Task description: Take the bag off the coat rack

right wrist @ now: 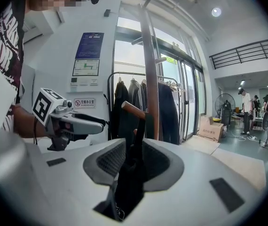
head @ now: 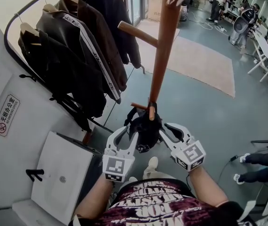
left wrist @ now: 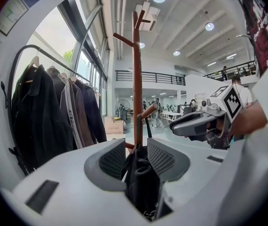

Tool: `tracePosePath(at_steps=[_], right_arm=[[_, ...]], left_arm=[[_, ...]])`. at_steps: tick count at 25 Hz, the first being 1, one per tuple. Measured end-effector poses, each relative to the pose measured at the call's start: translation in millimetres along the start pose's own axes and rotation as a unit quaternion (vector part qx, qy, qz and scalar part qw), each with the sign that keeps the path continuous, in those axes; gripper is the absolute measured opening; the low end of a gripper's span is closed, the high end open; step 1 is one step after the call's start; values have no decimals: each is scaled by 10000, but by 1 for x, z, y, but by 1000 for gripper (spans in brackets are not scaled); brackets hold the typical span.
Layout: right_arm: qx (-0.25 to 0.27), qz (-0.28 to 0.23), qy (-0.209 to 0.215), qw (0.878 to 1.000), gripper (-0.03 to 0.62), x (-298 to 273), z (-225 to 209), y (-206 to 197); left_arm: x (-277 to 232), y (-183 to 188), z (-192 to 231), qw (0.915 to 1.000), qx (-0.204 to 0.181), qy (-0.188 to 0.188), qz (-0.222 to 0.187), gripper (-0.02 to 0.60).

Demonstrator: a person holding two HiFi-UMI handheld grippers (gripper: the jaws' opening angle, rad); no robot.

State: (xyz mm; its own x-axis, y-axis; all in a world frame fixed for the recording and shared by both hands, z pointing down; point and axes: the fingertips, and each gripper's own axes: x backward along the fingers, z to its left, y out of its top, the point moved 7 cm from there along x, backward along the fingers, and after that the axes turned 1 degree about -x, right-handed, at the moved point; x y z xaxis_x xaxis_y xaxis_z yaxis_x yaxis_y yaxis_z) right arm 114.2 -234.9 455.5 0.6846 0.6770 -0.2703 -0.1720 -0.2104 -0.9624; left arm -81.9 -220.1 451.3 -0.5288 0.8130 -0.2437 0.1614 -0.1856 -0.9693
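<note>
A small black bag (head: pixel 145 126) hangs by its strap from a low peg (head: pixel 138 106) of the brown wooden coat rack (head: pixel 162 51). My left gripper (head: pixel 132 135) presses on the bag's left side and my right gripper (head: pixel 165 132) on its right side. In the left gripper view the bag (left wrist: pixel 141 182) fills the gap of the left gripper (left wrist: pixel 137 157), and its strap runs up to the peg (left wrist: pixel 149 111). The right gripper view shows the same: the bag (right wrist: pixel 127 182) sits in the right gripper (right wrist: pixel 133 157), strap rising to the peg (right wrist: pixel 133 109).
A clothes rail with several dark jackets (head: pixel 73 51) stands close on the left. A white box-shaped unit (head: pixel 61 173) sits against the wall at lower left. A beige rug (head: pixel 200 60) lies beyond the rack. People and desks (head: pixel 247 18) are far back on the right.
</note>
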Motion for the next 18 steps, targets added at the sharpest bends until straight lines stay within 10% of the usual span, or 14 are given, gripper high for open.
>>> tracePosePath(at_steps=[18], right_arm=[[-62, 88, 381, 9992, 110, -46, -32, -6]], left_arm=[[-69, 2, 0, 9998, -5, -150, 116, 146]])
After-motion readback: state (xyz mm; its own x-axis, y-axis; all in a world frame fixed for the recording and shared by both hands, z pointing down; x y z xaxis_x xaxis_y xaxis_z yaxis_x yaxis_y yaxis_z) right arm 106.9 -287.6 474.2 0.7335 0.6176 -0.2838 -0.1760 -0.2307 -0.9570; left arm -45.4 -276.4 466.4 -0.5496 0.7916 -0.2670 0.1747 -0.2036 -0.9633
